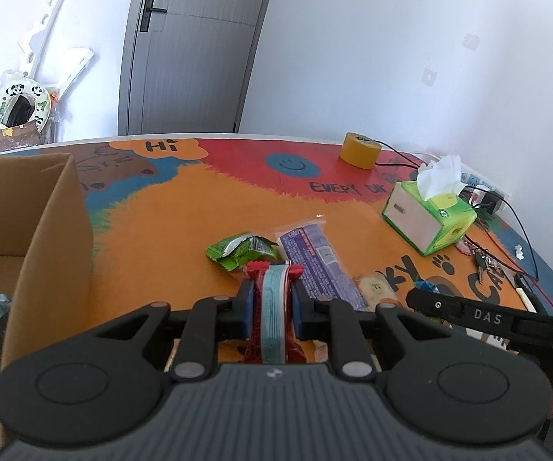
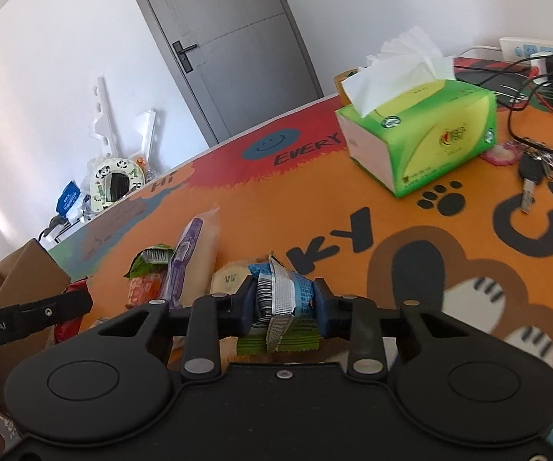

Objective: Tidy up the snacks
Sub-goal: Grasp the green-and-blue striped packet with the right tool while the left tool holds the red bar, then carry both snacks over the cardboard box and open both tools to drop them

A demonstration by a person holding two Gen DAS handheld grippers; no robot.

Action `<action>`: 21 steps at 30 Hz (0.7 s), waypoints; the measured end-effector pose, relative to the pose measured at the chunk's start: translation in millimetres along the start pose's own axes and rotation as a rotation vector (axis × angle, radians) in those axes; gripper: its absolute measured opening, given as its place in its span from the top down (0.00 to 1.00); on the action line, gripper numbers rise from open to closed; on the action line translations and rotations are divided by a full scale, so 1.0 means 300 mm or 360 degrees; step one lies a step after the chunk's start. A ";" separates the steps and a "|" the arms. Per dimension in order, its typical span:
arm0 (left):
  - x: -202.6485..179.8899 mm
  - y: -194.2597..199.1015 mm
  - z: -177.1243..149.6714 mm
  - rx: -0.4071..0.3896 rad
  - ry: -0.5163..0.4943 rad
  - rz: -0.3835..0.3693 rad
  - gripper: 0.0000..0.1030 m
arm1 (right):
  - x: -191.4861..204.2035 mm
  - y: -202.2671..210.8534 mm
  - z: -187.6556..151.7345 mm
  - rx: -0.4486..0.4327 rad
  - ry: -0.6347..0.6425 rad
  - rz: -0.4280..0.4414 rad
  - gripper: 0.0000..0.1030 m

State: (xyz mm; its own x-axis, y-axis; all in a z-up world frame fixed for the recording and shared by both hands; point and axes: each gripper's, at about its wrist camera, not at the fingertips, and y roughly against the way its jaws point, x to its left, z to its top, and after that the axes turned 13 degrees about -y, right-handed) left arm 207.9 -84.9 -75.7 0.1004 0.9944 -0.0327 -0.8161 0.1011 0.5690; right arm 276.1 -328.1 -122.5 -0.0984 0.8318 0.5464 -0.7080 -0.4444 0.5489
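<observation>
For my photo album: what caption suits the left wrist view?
Left gripper clamps a red snack packet above the colourful table, cardboard box alongside.

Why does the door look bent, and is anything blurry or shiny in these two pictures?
Left wrist view: the fisheye lens bows the grey door and the table edge; the left tongs pinch a sharp red-and-blue snack packet. Right wrist view: the table tilts steeply, the right tongs hold a blue foil snack packet whose silver seam glints; the near edges look slightly soft.
</observation>
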 end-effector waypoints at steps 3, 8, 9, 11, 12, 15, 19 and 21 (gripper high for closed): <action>-0.004 0.025 -0.010 -0.0014 -0.0001 -0.0014 0.82 | 0.002 0.032 -0.016 -0.0022 -0.0015 -0.0008 0.70; -0.007 0.075 -0.010 -0.0072 -0.0015 -0.0032 0.82 | 0.030 0.089 -0.040 -0.0068 -0.0002 -0.0006 0.70; -0.007 0.086 -0.011 -0.0085 -0.0020 -0.0033 0.82 | 0.035 0.101 -0.046 -0.0077 0.0002 -0.0002 0.70; -0.008 0.104 -0.013 -0.0101 -0.0027 -0.0033 0.82 | 0.048 0.121 -0.057 -0.0094 0.0009 0.0006 0.70; -0.008 0.116 -0.013 -0.0110 -0.0024 -0.0031 0.82 | 0.055 0.131 -0.063 -0.0099 0.0012 0.0011 0.70; -0.007 0.157 -0.012 -0.0145 -0.0027 -0.0020 0.82 | 0.079 0.158 -0.078 -0.0113 0.0024 0.0024 0.70; 0.002 0.221 -0.017 -0.0203 -0.0012 0.0006 0.82 | 0.115 0.193 -0.094 -0.0129 0.0054 0.0059 0.70; 0.008 0.250 -0.021 -0.0224 -0.0006 0.0021 0.82 | 0.136 0.210 -0.102 -0.0135 0.0075 0.0082 0.70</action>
State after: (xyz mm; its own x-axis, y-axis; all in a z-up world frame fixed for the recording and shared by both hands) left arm 143.4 -74.8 -38.4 0.0908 0.9956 -0.0228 -0.8892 0.0913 0.4483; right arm 205.9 -312.0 -85.0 -0.1679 0.8241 0.5410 -0.7578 -0.4589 0.4639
